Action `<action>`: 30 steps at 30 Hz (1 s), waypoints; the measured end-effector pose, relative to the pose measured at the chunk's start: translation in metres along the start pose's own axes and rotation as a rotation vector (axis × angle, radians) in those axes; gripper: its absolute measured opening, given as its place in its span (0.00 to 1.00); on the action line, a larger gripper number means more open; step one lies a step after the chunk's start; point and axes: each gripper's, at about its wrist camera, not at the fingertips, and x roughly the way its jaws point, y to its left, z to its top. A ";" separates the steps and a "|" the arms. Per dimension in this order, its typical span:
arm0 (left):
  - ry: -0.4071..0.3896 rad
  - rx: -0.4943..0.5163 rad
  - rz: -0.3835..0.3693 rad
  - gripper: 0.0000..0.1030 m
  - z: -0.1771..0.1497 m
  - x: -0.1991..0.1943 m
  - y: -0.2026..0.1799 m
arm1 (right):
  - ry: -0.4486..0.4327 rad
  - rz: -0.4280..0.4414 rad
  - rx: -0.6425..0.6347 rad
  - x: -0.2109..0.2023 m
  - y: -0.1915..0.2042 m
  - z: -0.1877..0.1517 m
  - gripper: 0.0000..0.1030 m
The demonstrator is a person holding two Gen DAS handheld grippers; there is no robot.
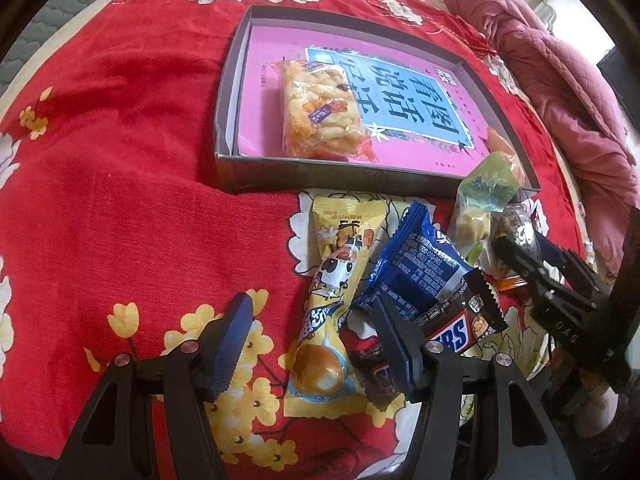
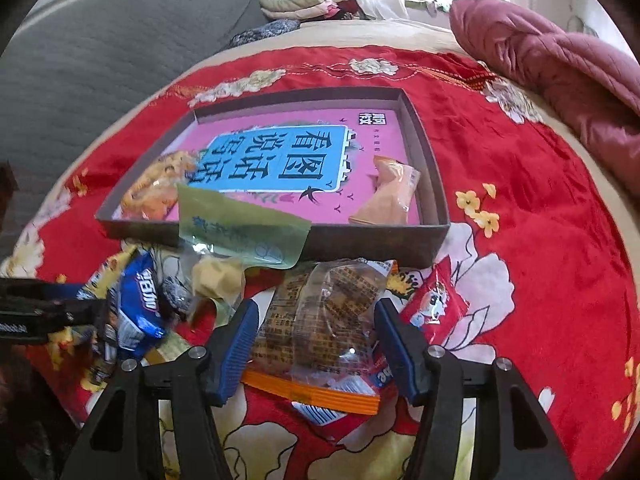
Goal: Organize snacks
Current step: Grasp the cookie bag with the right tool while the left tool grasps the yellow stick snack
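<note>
The right gripper [image 2: 314,334] straddles a clear packet of brown cake [image 2: 320,320] with an orange end seal, its blue pads [image 2: 240,344] spread just beside the wrapper, not visibly pressing it. The packet lies lengthwise away from the gripper, toward the dark shallow box [image 2: 360,242]. The left gripper [image 1: 312,340] stands spread over a yellow packet [image 1: 332,308], whose long axis also runs toward the box [image 1: 320,172]. Inside the box, on a pink book cover [image 1: 260,112], lie a clear bag of puffed sticks [image 1: 320,116] and an orange packet [image 2: 390,192]. A green-topped packet [image 2: 240,232] leans against the near wall, with blue [image 1: 416,264], Snickers [image 1: 460,324] and red [image 2: 436,304] packets nearby on the red cloth [image 1: 120,200].
</note>
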 end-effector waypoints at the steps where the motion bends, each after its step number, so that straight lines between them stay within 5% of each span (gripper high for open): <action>1: -0.001 -0.003 -0.002 0.62 0.000 0.000 0.001 | 0.002 -0.012 -0.015 0.001 0.002 0.000 0.59; 9: -0.005 -0.013 -0.004 0.61 -0.001 0.000 0.004 | 0.005 -0.067 -0.106 0.009 0.014 -0.003 0.60; 21: -0.008 0.032 0.077 0.37 -0.005 0.007 -0.005 | -0.002 -0.100 -0.144 0.011 0.018 -0.003 0.54; 24: -0.017 0.046 0.068 0.22 -0.005 0.007 -0.008 | -0.002 -0.073 -0.112 0.009 0.013 -0.002 0.53; 30: -0.037 0.030 0.034 0.19 -0.003 -0.001 -0.005 | -0.012 -0.021 -0.056 0.003 0.005 -0.001 0.52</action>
